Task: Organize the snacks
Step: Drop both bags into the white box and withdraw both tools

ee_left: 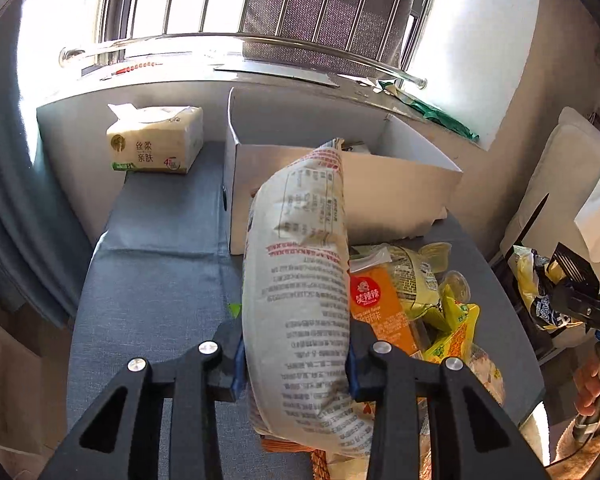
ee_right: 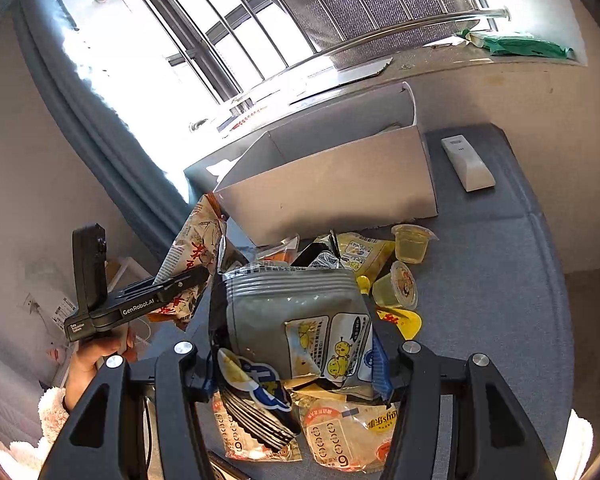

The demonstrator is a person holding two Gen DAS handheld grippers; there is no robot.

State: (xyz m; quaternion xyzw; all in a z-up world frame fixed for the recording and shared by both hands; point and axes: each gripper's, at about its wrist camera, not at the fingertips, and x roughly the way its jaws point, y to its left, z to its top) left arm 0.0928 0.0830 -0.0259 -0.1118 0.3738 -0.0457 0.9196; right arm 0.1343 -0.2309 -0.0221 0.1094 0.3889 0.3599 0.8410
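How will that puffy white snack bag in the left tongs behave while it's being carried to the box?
The white snack bag looks air-filled and bulges out between the left tongs, so it is probably light for its size. Its film creases near the top, so it may flop or sag sideways. The glossy wrapper could slip if the squeeze loosens before the white box.

The black two-finger left gripper [ee_left: 296, 354] is raised, its fingers clamped on a bag. The black two-finger right gripper [ee_right: 300, 364] grips another packet. A bare hand [ee_right: 96, 356] holds the left gripper's handle.
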